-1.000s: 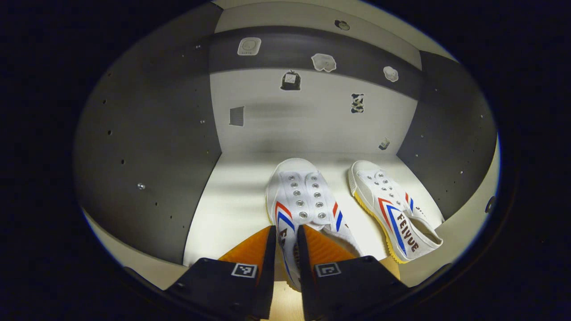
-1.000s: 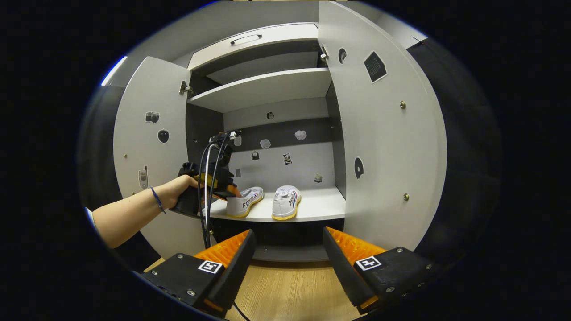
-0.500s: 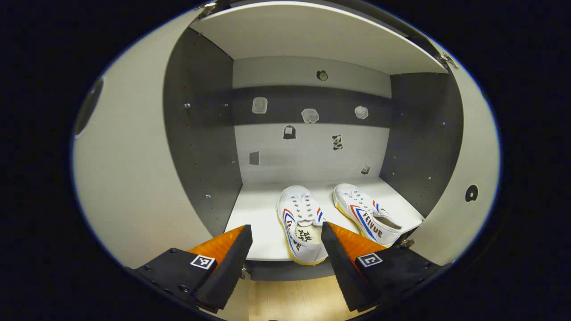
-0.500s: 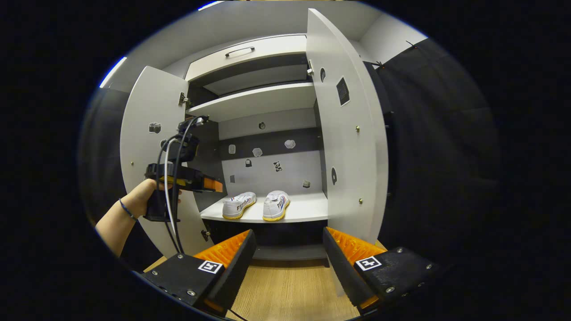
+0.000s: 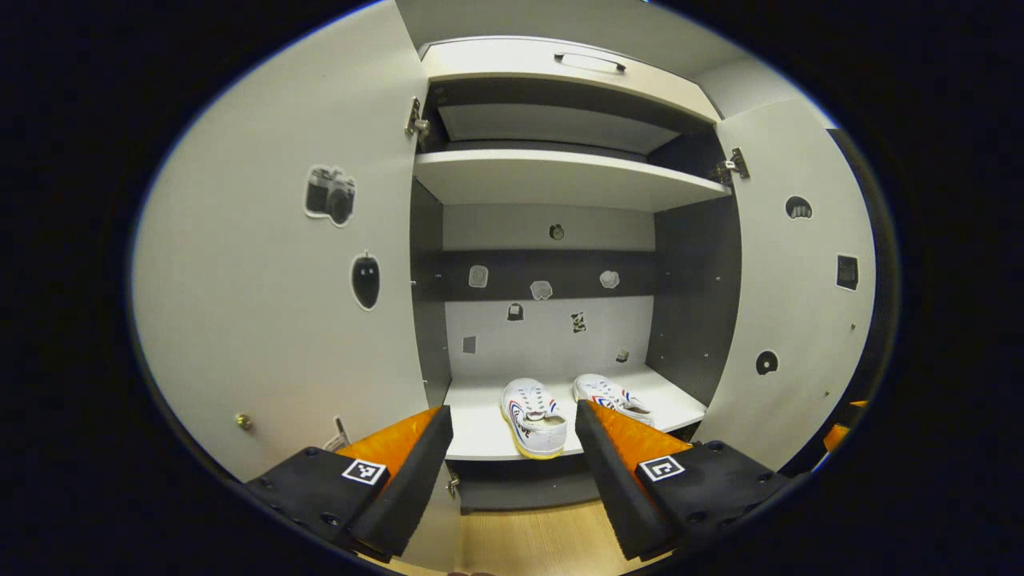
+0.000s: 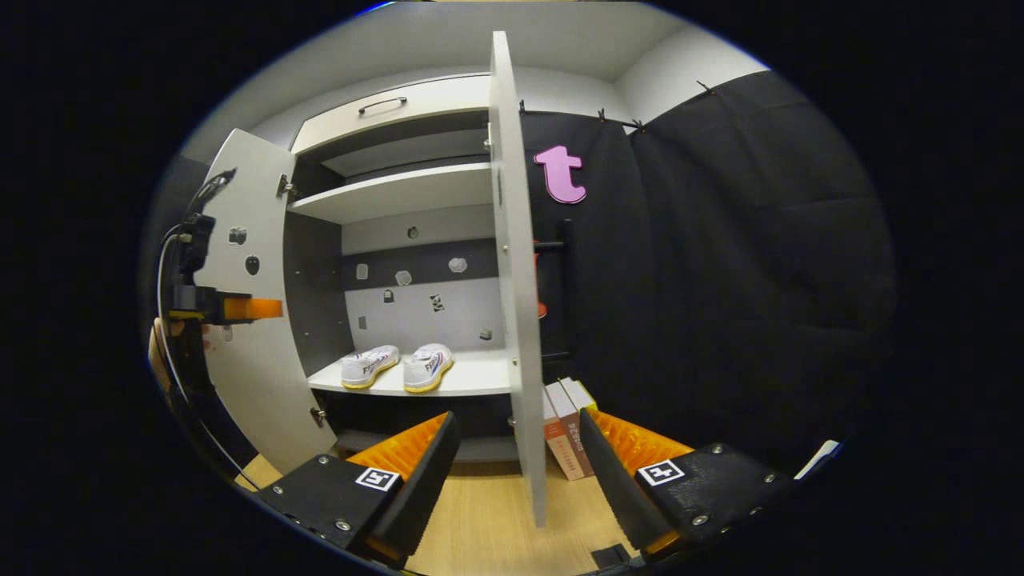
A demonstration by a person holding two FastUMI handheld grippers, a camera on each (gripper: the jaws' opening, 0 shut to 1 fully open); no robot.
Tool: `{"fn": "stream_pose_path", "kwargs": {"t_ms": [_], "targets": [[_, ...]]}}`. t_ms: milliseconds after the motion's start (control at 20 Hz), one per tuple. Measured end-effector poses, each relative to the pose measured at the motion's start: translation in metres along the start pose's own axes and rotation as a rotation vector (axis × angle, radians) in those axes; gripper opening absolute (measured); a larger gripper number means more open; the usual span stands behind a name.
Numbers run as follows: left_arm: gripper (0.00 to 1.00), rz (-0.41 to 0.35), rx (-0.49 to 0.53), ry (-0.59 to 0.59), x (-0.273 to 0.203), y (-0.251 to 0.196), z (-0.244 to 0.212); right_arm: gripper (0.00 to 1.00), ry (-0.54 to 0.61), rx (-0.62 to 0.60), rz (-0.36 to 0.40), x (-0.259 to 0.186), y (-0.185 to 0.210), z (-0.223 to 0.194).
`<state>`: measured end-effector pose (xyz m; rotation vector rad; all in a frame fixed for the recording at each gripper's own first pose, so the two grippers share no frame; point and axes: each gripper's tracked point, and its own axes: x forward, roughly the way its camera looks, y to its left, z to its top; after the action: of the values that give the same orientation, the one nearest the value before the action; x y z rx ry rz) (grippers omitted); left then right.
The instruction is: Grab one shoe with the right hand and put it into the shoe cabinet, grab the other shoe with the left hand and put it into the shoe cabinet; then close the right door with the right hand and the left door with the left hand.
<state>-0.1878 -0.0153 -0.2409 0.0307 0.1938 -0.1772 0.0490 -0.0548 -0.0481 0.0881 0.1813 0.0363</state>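
right gripper (image 6: 516, 468): mine, jaws spread wide, holding nothing. In the right gripper view the front edge of the right door (image 6: 518, 320) stands between my fingers, not touched by either.
left gripper (image 5: 512, 472): also spread wide and empty, pointed into the cabinet from outside. In the right gripper view it sits off to the far left (image 6: 240, 308), in front of the left door.
shoes: both on the lower shelf (image 5: 480, 432), side by side, toes toward the back wall. Left shoe (image 5: 534, 416) has its heel at the shelf's front lip; right shoe (image 5: 612, 396) sits a bit deeper and angled.
task state: my read is that both shoes are placed and the doors are what's left, right one first.
right door: swung fully out, seen edge-on from my side. Books (image 6: 566, 436) stand on the floor just beside its lower edge, behind it.
left door (image 5: 280, 264): wide open, stickers on the inner face.
risk 1: left shoe's heel is close to the lip; a door swinging in could clip it and stop short.
risk 2: pushing on the thin edge, my finger may slip off. Better to press the flat outer face.
risk 3: left gripper parked in the opening would get hit by the right door.
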Motion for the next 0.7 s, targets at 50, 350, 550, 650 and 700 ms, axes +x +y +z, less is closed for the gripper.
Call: {"fn": "stream_pose_path", "kwargs": {"t_ms": [50, 350, 550, 650, 700], "targets": [[0.99, -0.001, -0.006, -0.012, -0.012, 0.001, 0.002, 0.93, 0.001, -0.012, -0.027, 0.002, -0.013, -0.001], [0.99, -0.014, 0.012, -0.073, -0.062, 0.006, 0.005, 0.93, 0.014, -0.088, -0.155, 0.029, -0.074, -0.014], [0.99, 0.013, -0.021, -0.098, -0.089, 0.020, 0.007, 0.93, 0.010, -0.101, -0.158, 0.057, -0.082, -0.019], [0.99, 0.028, -0.023, -0.114, -0.100, 0.028, 0.011, 0.93, 0.004, -0.090, -0.141, 0.070, -0.077, -0.021], [0.99, 0.037, -0.026, -0.121, -0.105, 0.032, 0.011, 0.93, 0.003, -0.080, -0.129, 0.074, -0.074, -0.022]]}}
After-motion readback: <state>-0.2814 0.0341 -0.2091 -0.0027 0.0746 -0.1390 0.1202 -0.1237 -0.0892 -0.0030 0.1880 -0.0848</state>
